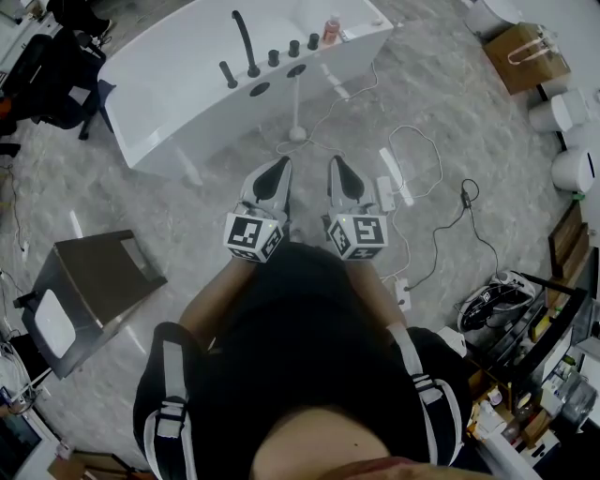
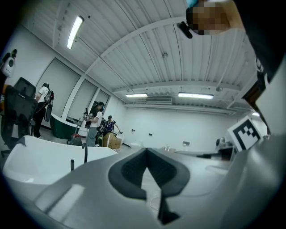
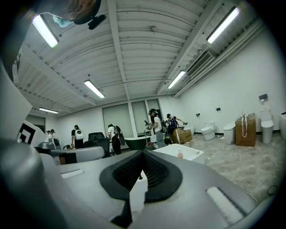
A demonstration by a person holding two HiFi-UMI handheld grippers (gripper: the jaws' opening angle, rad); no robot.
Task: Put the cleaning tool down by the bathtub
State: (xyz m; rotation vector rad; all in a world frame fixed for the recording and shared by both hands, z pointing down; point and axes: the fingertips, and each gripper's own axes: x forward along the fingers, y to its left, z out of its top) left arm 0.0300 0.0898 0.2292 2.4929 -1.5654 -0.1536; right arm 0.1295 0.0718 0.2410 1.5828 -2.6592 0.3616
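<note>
Scene: head view looked steeply down past a person's lap; both grippers were held out side by side over a grey marbled floor.
Tub: white, lay across top of view. It had a black tap & knobs on the near rim, w/ a small bottle at the rim's right end.
Tool: white, w/ a thin handle & a round head. It stood on the floor right by the tub's near wall, head down. Couldn't tell if the handle touched the wall. It was just ahead of the grippers, apart from both.
L gripper: jaws pressed together, tips meeting, nothing btwn them; pointed toward tub.
R gripper: jaws pressed together too, empty; just beside the L one, not touching it.
Floor, right: white power strip & loose cables near R gripper.
Far right: brown paper bag & white toilets by the view's edge, well apart from tub.
Left: brown box on the floor, well apart from the tool.
Background: R gripper view showed several people standing beyond the tub, under strip lights.
</note>
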